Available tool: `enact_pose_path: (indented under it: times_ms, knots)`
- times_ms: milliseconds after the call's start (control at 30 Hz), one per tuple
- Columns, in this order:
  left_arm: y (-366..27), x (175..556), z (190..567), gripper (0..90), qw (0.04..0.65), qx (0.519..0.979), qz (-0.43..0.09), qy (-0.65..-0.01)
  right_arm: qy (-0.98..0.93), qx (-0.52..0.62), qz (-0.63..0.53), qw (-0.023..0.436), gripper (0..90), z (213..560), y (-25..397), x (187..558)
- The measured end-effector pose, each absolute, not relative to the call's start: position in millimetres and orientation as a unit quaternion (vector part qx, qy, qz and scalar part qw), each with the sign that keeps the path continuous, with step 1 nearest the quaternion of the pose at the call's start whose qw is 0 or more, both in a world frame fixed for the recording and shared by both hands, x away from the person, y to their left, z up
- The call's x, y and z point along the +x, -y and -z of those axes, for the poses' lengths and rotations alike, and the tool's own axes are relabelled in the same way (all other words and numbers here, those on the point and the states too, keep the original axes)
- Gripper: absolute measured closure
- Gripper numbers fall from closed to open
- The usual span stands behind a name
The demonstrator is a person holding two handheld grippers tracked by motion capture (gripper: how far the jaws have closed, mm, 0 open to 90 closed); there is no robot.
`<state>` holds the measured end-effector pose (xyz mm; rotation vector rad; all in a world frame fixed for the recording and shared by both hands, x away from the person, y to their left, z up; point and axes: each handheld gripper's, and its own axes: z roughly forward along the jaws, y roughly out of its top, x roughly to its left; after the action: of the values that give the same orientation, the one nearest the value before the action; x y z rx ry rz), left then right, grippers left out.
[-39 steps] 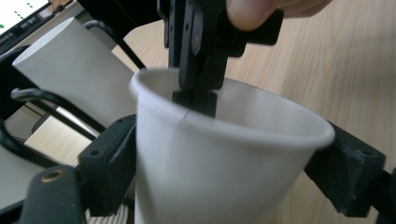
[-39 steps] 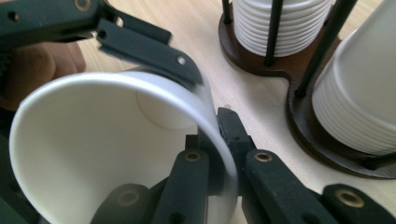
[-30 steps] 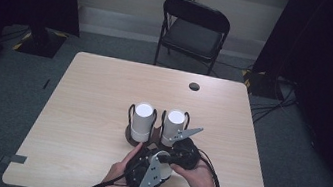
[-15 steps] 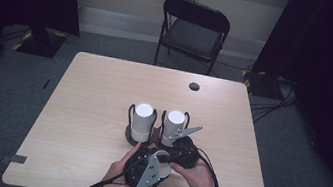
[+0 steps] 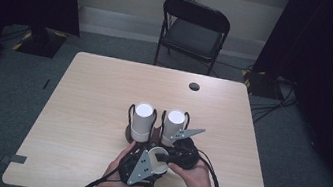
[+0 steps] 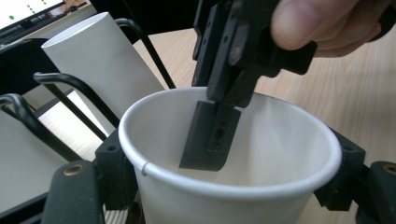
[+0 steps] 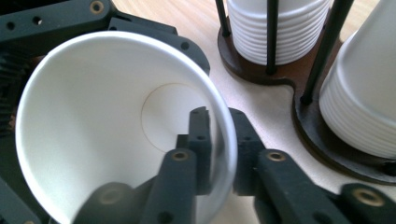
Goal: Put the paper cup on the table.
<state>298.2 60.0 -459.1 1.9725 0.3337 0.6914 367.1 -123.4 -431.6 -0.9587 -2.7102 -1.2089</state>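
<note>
A white paper cup lies tipped between the two grippers near the table's front edge. My left gripper is shut on the cup, one jaw on each side of its outer wall just under the rim. My right gripper pinches the wall of the same cup, with one jaw inside the mouth and the other outside. In the high view the left gripper sits at the cup's near left and the right gripper at its right, each in a hand.
Just beyond the grippers stands a dark cup holder with black wire posts, holding two stacks of white cups. A small dark disc lies at the table's far side. A folding chair stands behind the table.
The grippers have barely shifted. The cup's white mouth shows a little more between them than a second ago.
</note>
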Motion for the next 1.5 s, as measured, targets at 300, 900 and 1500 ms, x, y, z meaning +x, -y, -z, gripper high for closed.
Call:
enact_pose_path:
  times_ms: [300, 900, 1500]
  knots:
    - [-65, 299, 460, 24.5, 0.518, 0.791, -0.274, -0.176, 0.845, -0.321, 0.428, -0.008, 71.4, 429, 131, 361]
    - [-78, 310, 460, 23.8, 0.529, 0.778, -0.258, -0.220, 0.800, -0.337, 0.495, -0.046, 58.2, 426, 144, 354]
    - [-101, 311, 458, 23.8, 0.551, 0.754, -0.243, -0.261, 0.746, -0.362, 0.548, -0.107, 47.3, 430, 169, 346]
